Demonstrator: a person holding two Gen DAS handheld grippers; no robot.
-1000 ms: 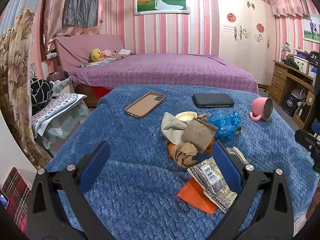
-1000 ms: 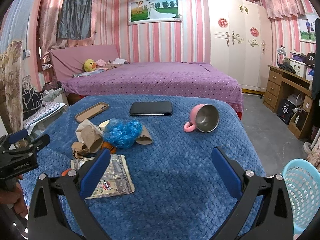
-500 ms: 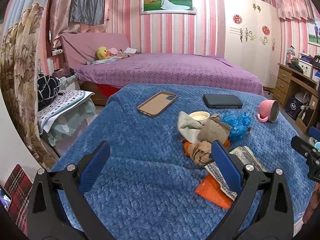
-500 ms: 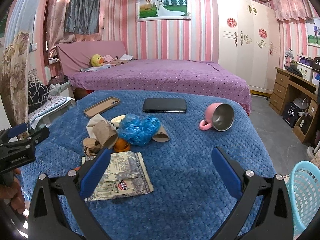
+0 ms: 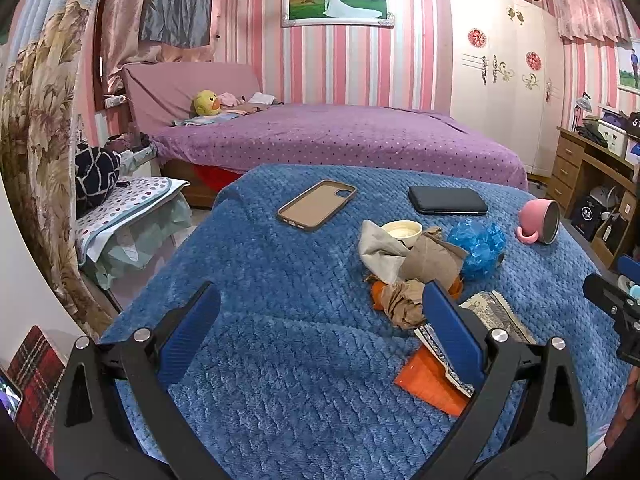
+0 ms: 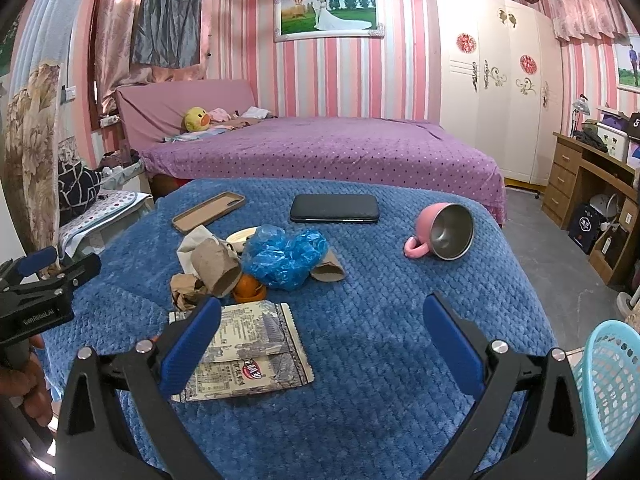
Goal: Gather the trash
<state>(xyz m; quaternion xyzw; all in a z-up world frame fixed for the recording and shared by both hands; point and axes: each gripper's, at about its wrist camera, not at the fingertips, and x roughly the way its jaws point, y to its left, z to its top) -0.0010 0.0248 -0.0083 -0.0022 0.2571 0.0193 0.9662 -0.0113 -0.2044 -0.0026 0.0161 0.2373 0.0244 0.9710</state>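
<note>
The left gripper (image 5: 320, 332) hovers with jaws spread wide and empty over the blue blanket (image 5: 280, 264). Just ahead to its right, the trash pile (image 5: 416, 264) lies mid-blanket: crumpled brown paper, a blue plastic bag (image 6: 284, 258), a printed wrapper (image 6: 248, 348). The right gripper (image 6: 322, 340) gapes empty nearby; a light-blue basket (image 6: 610, 384) stands at far right.

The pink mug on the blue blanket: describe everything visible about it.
The pink mug lies tipped on its side on the blue blanket, apart from the trash pile and right of the black phone. Its outside and loop handle are pink, its lining looks like bare metal, and it appears empty. The handle rests on the blanket; neither gripper touches it.
</note>
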